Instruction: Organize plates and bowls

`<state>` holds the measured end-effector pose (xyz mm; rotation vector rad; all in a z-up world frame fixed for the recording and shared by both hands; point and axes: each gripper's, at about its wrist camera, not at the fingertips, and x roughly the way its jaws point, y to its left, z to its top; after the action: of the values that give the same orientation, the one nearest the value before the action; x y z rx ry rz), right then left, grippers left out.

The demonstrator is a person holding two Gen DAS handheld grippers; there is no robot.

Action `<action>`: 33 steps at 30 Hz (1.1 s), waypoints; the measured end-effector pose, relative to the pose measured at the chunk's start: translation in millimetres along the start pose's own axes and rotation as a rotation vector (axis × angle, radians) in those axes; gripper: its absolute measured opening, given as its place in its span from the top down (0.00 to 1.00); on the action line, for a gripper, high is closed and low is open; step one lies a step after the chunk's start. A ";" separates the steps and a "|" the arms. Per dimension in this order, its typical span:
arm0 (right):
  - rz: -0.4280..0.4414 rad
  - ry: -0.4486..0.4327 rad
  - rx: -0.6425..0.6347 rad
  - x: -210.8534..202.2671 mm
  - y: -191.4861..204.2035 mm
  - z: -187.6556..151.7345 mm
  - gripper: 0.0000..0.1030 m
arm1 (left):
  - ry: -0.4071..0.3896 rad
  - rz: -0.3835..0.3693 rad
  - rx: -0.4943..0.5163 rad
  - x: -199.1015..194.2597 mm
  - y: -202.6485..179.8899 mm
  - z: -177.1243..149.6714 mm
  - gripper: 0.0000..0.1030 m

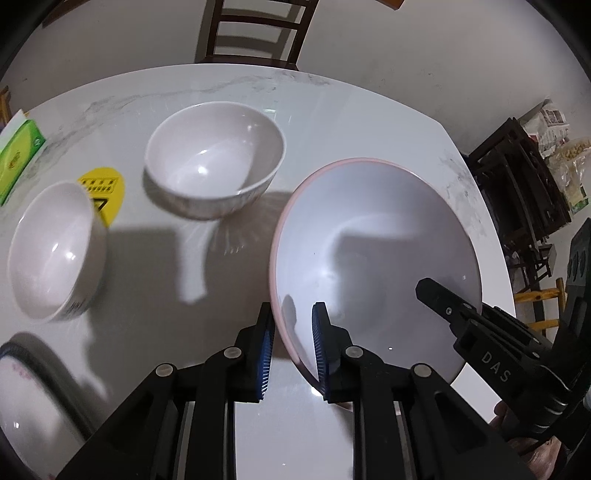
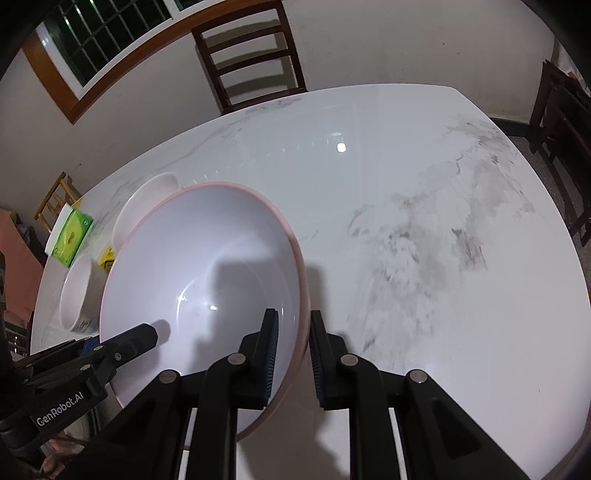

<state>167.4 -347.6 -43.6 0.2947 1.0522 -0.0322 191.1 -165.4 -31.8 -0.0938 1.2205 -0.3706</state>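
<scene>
A large white bowl with a pink rim (image 1: pixel 376 251) is held from both sides over the marble table (image 1: pixel 155 332). My left gripper (image 1: pixel 293 350) is shut on its near left rim, one blue pad inside and one outside. My right gripper (image 2: pixel 293 354) is shut on the opposite rim of the same bowl (image 2: pixel 207 258). Each gripper shows in the other's view: the right one (image 1: pixel 436 291) and the left one (image 2: pixel 147 332). Two smaller white bowls (image 1: pixel 214 158) (image 1: pixel 51 251) stand upright to the left.
A dark-rimmed dish (image 1: pixel 22 387) lies at the near left edge. A green tissue box (image 1: pixel 18 155) and a yellow sticker (image 1: pixel 105 192) sit at far left. A wooden chair (image 1: pixel 255 29) stands behind the table, dark furniture (image 1: pixel 517 184) to the right. Bare tabletop (image 2: pixel 443 258) spreads right.
</scene>
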 end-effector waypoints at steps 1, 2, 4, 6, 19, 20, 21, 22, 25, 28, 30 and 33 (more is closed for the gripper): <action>0.004 0.003 0.000 -4.0 2.7 -4.8 0.83 | -0.002 0.001 -0.001 -5.5 2.1 -6.2 0.83; 0.007 0.004 -0.004 -6.5 4.1 -8.5 0.83 | -0.003 0.002 -0.004 -8.2 2.9 -10.2 0.83; 0.014 0.008 -0.010 -12.7 9.2 -17.8 0.83 | -0.001 0.005 -0.007 -13.0 5.3 -18.3 0.83; 0.023 0.015 -0.017 -17.6 12.9 -25.5 0.83 | 0.003 0.006 -0.016 -18.5 9.4 -29.3 0.83; 0.053 0.071 -0.063 -30.2 44.2 -83.1 0.83 | 0.016 0.029 -0.060 -49.9 35.9 -82.0 0.83; 0.052 0.074 -0.067 -30.7 47.8 -87.7 0.83 | 0.018 0.029 -0.065 -50.5 37.9 -84.6 0.83; 0.053 0.078 -0.068 -30.4 48.5 -90.4 0.83 | 0.019 0.030 -0.065 -50.5 38.1 -85.5 0.83; 0.057 0.082 -0.066 -30.7 49.1 -93.7 0.83 | 0.021 0.030 -0.067 -50.9 39.8 -87.7 0.84; 0.060 0.090 -0.070 -30.7 50.7 -100.2 0.83 | 0.022 0.025 -0.073 -54.3 45.6 -95.0 0.84; 0.059 0.098 -0.075 -29.8 54.2 -104.8 0.83 | 0.023 0.028 -0.076 -54.5 48.3 -102.8 0.84; 0.061 0.101 -0.075 -29.5 55.3 -108.6 0.82 | 0.028 0.030 -0.075 -54.0 49.5 -108.8 0.85; 0.061 0.108 -0.076 -28.2 58.1 -113.0 0.82 | 0.037 0.031 -0.081 -51.6 52.4 -114.5 0.85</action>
<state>66.9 -266.3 -58.4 0.2621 1.1485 0.0791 81.6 -85.0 -39.2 -0.1380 1.2718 -0.2974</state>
